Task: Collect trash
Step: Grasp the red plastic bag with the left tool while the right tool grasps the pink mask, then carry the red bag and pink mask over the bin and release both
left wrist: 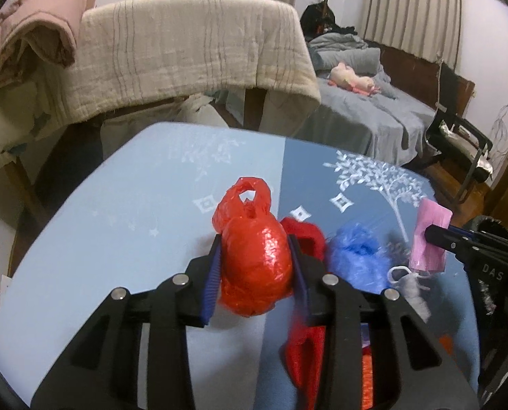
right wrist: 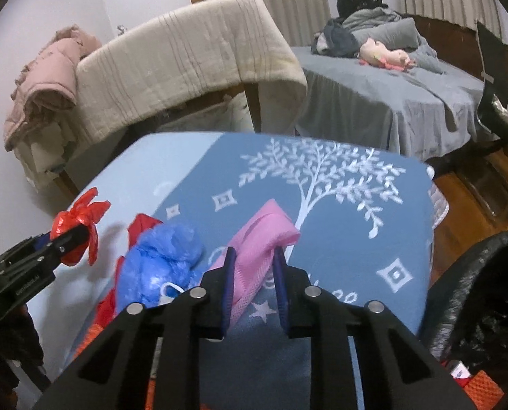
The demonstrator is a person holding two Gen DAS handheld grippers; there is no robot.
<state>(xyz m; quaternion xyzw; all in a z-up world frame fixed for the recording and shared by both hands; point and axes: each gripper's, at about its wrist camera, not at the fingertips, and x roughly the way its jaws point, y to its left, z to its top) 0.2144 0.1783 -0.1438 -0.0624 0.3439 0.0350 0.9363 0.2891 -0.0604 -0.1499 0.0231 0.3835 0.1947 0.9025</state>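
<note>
My left gripper is shut on a crumpled red plastic bag, held just above the blue table; from the right wrist the same bag shows at the far left in that gripper. My right gripper is shut on a pink mesh piece, lifted off the cloth; in the left wrist view it hangs at the right in that gripper. A blue plastic bag, a red cloth scrap and a white face mask lie between the two.
A black-lined trash bin stands at the table's right edge. Behind the table a beige blanket drapes over a rail, with a grey bed further back. A black chair stands at the right on a wooden floor.
</note>
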